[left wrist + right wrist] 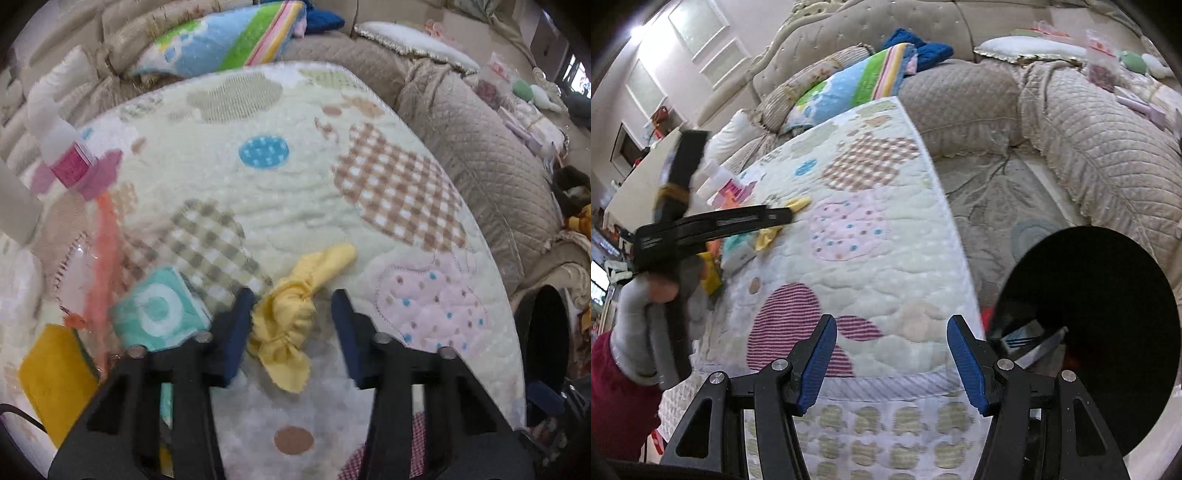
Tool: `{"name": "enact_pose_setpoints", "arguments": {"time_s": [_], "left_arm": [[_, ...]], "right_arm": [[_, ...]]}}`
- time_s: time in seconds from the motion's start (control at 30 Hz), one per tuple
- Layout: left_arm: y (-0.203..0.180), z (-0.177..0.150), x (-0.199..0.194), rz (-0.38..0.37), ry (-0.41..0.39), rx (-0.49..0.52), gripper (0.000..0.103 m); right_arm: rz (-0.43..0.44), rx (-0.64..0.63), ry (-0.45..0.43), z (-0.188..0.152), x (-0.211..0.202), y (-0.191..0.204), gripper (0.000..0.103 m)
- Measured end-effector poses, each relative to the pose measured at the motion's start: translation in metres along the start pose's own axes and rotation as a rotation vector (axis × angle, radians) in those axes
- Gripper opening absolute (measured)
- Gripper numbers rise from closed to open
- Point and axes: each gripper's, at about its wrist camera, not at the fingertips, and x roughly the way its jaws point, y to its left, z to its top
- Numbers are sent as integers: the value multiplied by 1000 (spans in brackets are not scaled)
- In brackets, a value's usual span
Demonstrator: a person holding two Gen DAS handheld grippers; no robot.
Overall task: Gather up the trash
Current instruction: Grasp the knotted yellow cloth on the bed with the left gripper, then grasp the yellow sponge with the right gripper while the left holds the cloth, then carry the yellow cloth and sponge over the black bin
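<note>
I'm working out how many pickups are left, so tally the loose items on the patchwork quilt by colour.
Yellow: 2, knotted cloth scrap, flat pad
Teal: 1, tissue pack
Pink: 1, small box
Orange: 1, strip
Total: 5

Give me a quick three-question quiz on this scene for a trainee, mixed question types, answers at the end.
1. True or false: the yellow knotted cloth lies between the left gripper's jaws.
2. What do the right gripper's jaws hold? A: nothing. B: a tissue pack. C: a pillow.
3. Fill in: in the right wrist view, the black bin stands to the ___ of the patchwork quilt.

Key: 1 true; 2 A; 3 right.
</note>
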Motion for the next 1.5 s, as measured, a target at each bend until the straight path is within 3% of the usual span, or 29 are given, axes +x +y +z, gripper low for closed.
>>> {"name": "enact_pose_setpoints", "arguments": {"time_s": [0.03,0.3,0.5,0.67,0.93,0.97,1.07,1.27,1.33,1.37,1.5], "left_arm": [[0,0,0,-3,15,3,15],[13,-6,-59,-105,-41,-29,15],[42,-7,-105,-125,-70,-63,15],[89,-20,-133,-66,-106,-108,15],[173,-57,-147,37,-114,-232,15],[180,-61,-148,48,-117,-241,15],[201,-74,-150,66,-116,-267,15],[216,-90,-149,67,-111,-291,15],[218,-93,-149,63,-110,-297,15],[219,-95,-148,60,-110,-300,15],[218,-101,-149,49,-110,-305,15]], "right_arm": [[3,-5,0,0,1,3,60],[45,-39,17,5,12,26,60],[110,-96,58,9,32,64,60],[190,-159,83,14,49,108,60],[299,-305,104,25,77,192,60],[309,-327,96,27,79,203,61],[329,-373,89,34,91,227,79],[301,-378,160,42,130,242,79],[310,-363,174,42,136,242,74],[313,-353,174,40,137,241,62],[278,-385,153,29,117,235,59]]}}
